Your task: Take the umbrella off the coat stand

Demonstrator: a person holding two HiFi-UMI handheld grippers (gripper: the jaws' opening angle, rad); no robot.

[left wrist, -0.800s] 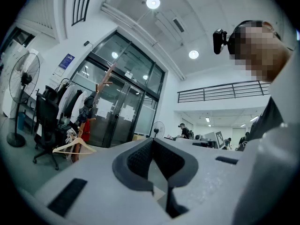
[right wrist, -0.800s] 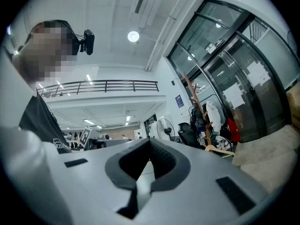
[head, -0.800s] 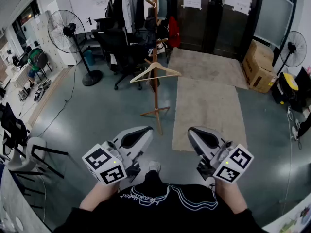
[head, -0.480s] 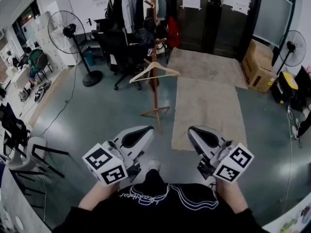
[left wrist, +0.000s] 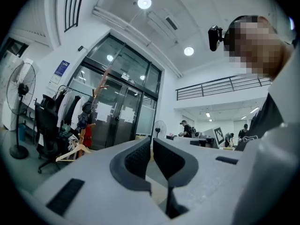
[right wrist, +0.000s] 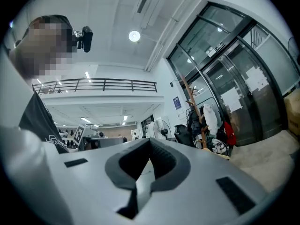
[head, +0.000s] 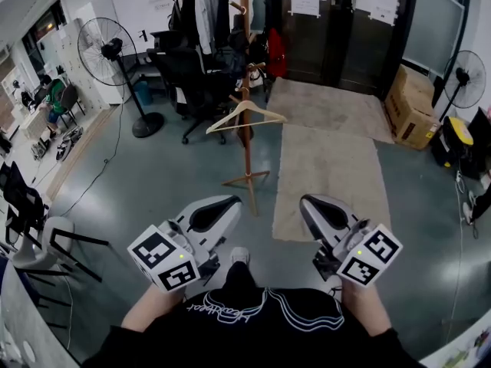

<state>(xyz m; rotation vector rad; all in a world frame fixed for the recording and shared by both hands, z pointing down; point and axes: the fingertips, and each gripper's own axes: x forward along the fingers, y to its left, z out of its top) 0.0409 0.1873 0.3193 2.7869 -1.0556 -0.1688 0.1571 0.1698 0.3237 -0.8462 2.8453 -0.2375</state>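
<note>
You hold both grippers low in front of your body, side by side and a little apart, both pointing roughly level toward the coat stand [head: 245,140]. Your left gripper [head: 235,201] is clenched with nothing in it; its own view shows the jaws drawn together to a hairline slit. Your right gripper [head: 304,201] is clenched and empty too, and in its own view the jaw tips meet. The coat stand rises well ahead of both grippers, its wooden feet splayed on the grey floor [head: 153,182] just left of the rug [head: 330,167]. A bare wooden hanger [head: 245,115] hangs on the pole partway up. Higher up, coats [head: 205,6] crowd the pegs on the left and a red item [head: 276,52] hangs on the right. The umbrella is somewhere among those hanging things, though it cannot be told for sure which one it is. A black chair [head: 184,75] stands just behind the stand, a fan [head: 107,48] to its left, a cardboard box [head: 410,113] far to the right by the dark glass doors [head: 337,21].
</note>
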